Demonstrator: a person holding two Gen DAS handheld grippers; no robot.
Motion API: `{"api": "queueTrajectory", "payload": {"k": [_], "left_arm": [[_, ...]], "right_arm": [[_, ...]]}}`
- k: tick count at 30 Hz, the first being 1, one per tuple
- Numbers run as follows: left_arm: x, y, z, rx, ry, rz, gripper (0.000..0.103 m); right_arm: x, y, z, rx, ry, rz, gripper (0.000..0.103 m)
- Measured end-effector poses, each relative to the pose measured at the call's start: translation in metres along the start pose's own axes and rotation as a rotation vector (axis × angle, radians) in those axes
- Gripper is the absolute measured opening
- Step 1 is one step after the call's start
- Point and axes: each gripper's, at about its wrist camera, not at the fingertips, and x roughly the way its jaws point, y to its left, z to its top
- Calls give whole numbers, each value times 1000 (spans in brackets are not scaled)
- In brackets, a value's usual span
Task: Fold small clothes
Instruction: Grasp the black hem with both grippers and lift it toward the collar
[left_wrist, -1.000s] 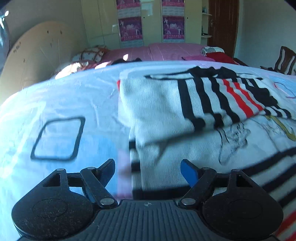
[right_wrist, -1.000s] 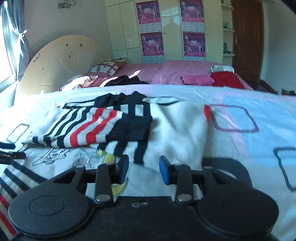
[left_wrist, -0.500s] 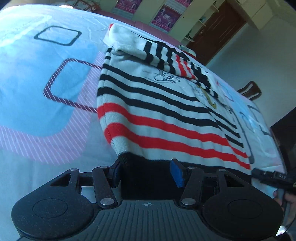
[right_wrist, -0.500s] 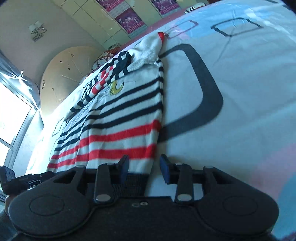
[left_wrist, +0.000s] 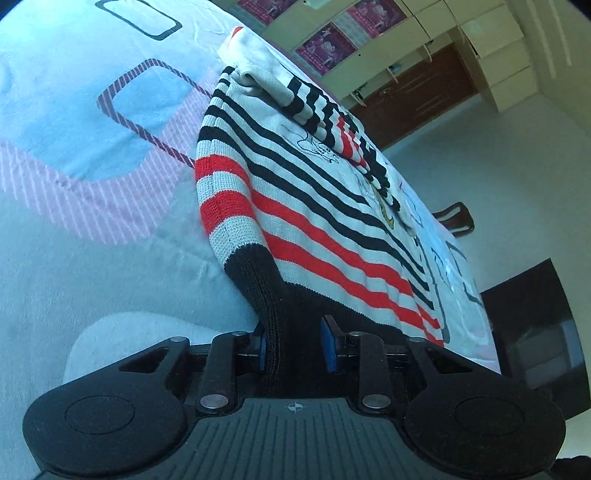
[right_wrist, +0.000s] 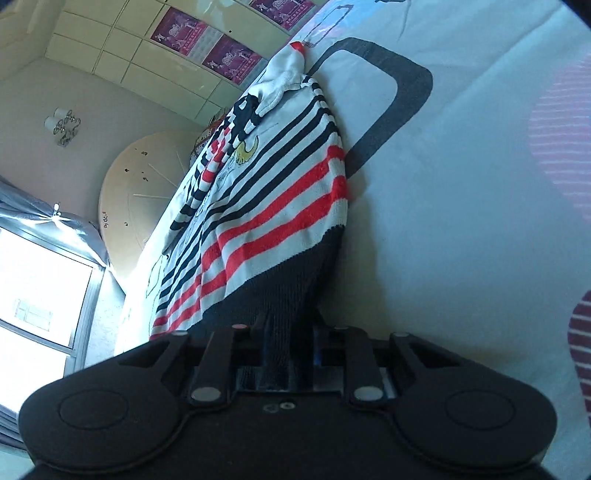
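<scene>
Left gripper (left_wrist: 295, 345) jaws have just closed onto the black hem at lower centre of the striped sweater (left_wrist: 295, 206) lying on the bed (left_wrist: 92, 221), right gripper (right_wrist: 290, 352) likewise clamped on its hem corner, presumably to carry the hem toward the collar.

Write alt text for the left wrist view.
The left gripper pinches the black ribbed hem of a striped sweater between its blue-padded fingers. The sweater lies across a pale patterned bedsheet, sleeves folded in at its far end.
</scene>
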Motion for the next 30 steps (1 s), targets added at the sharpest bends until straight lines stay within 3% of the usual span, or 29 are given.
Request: {"api": "queueTrajectory", "payload": {"k": [2, 5, 7, 10, 13, 18, 24, 30], "left_arm": [[-1, -3, 0, 48, 8, 42, 6], [-20, 0, -2, 30, -64, 2, 6], [-32, 4, -2, 37, -105, 14, 6], [-19, 21, -5, 27, -61, 50, 6], [-22, 20, -1, 14, -60, 33, 6], [-31, 7, 9, 11, -112, -6, 6], [-38, -22, 48, 30, -201, -38, 6], [-17, -48, 110, 38, -263, -46, 6]], "right_arm": [[4, 2, -1, -40, 8, -24, 8], [-8, 16, -6, -139, -31, -57, 7], [-20, 25, -5, -177, -72, -50, 7], [-5, 7, -5, -151, -2, -135, 6], [-11, 3, -4, -108, -24, -94, 7], [-26, 22, 4, -174, -82, -48, 7], [-33, 62, 45, -290, -174, -5, 7], [-13, 93, 112, -359, -191, 15, 7]]}}
